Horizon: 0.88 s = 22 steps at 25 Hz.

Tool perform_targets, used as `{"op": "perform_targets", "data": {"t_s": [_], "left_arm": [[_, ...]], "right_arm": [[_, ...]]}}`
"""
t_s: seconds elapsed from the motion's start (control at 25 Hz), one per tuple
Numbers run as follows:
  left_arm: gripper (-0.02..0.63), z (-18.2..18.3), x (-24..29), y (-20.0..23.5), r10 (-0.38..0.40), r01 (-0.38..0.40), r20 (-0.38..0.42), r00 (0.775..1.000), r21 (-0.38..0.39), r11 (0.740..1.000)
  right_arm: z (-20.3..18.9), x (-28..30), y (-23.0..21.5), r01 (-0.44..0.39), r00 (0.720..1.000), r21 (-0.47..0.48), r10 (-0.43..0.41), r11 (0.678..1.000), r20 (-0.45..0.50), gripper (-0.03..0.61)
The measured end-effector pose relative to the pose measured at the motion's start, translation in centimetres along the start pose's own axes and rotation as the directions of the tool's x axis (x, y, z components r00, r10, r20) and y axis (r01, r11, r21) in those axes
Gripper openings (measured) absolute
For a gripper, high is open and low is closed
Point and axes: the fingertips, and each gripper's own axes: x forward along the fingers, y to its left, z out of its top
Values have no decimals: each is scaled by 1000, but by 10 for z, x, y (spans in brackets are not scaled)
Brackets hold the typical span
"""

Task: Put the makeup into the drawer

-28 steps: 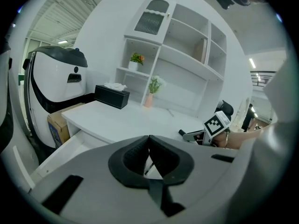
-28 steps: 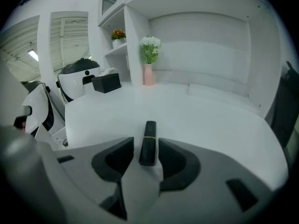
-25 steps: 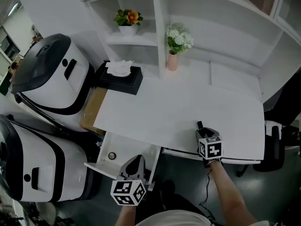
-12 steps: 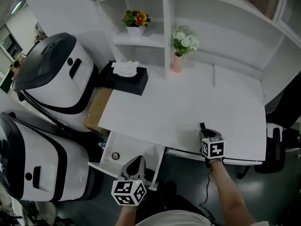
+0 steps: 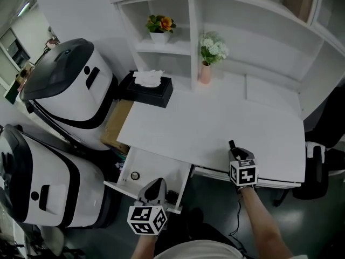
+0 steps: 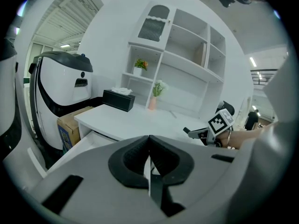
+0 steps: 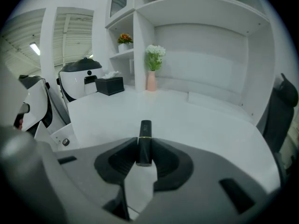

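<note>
My right gripper [image 7: 144, 153] is closing its fingers on the black makeup tube [image 7: 145, 134] over the worktop [image 5: 215, 117] edge at lower right, while my left gripper [image 6: 149, 143], fingers pressed together and empty, hovers by the open drawer [image 5: 156, 163] at lower left.

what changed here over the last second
The right tool has its jaws closing on the black lipstick between them at the front edge of the desk, taking hold of it. The left tool stays shut beside the open drawer; nothing else has visibly moved.
</note>
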Motion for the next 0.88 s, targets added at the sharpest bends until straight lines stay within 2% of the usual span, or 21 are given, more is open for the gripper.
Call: {"op": "perform_targets", "data": {"t_s": [0.24,0.6,0.88], "left_arm": [[5,-7,-17,-5,25,-25,18,1000,-8,1000],[5,-17,-43,-4,74,-74,40,996,-16,997],[5,-23,-61,3,114,-112,52,992,-33,993]], "right_arm": [[3,-36,27,-72,995,19,71,997,68,100],[-6,-69,77,-165,981,5,163,986,108,100],[-14,-74,128,-275,956,-67,280,959,86,100]]}}
